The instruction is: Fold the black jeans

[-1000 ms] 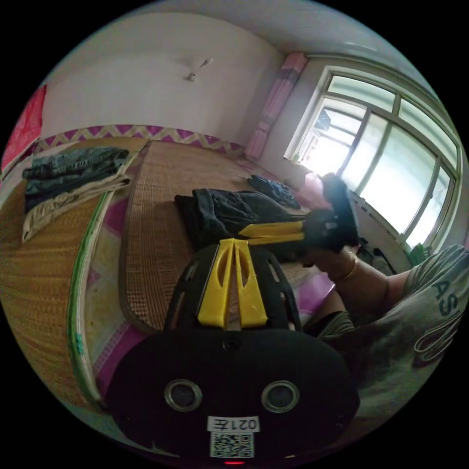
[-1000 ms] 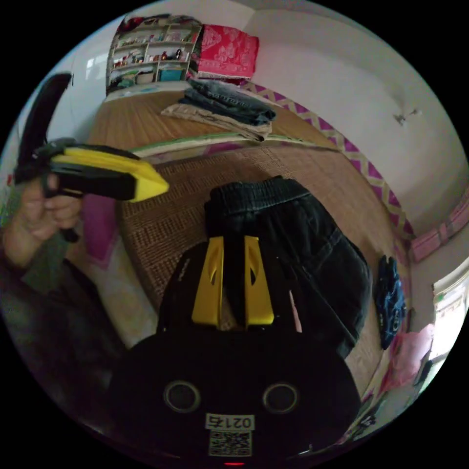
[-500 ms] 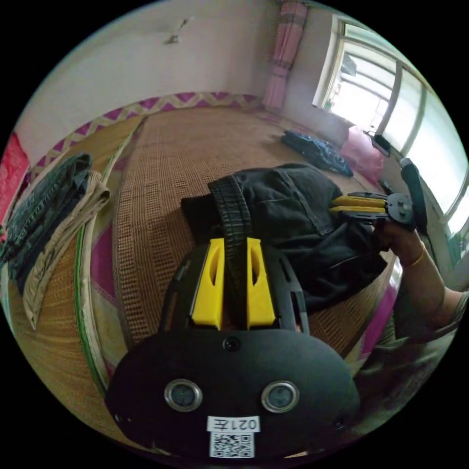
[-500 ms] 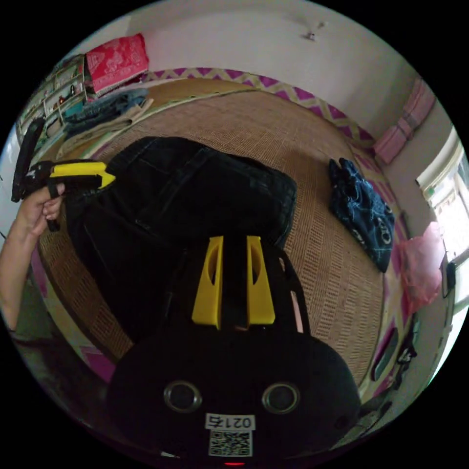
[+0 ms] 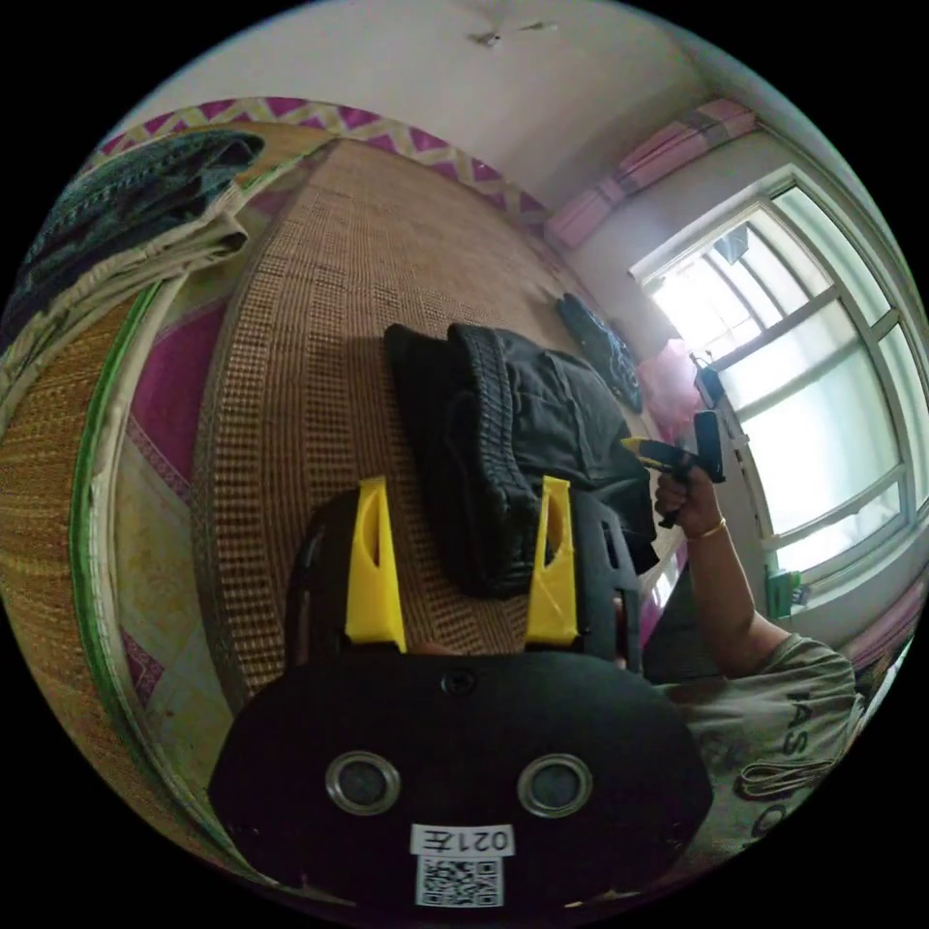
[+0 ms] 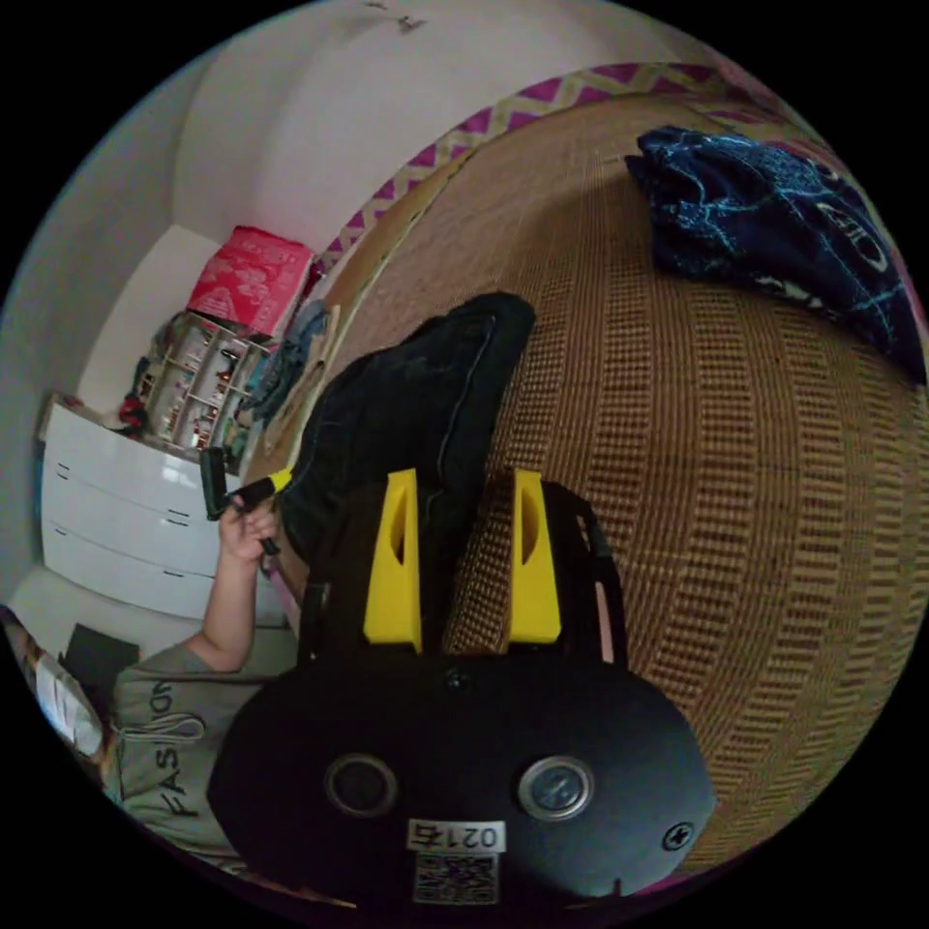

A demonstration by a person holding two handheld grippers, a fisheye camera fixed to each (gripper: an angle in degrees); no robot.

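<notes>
Black jeans lie folded on the woven mat. We hold our left gripper with jaws spread wide over the waistband end, not clamping. Our right gripper, jaws likewise apart, hovers at the opposite edge; a dark blue garment rests well apart.

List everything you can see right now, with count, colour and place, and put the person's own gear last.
jeans: one, black, folded on the woven mat
mat: one, tan, woven, under the jeans
dark garment: one, navy with pale print, on the mat beyond the jeans
folded clothes: one stack, blue and beige, at the mat's far side
window: one, bright
curtain: one, pink, beside the window
drawers: one unit, white
left hand-held gripper: yellow jaws apart, over the jeans' edge
right hand-held gripper: yellow jaws apart, at the jeans' edge
</notes>
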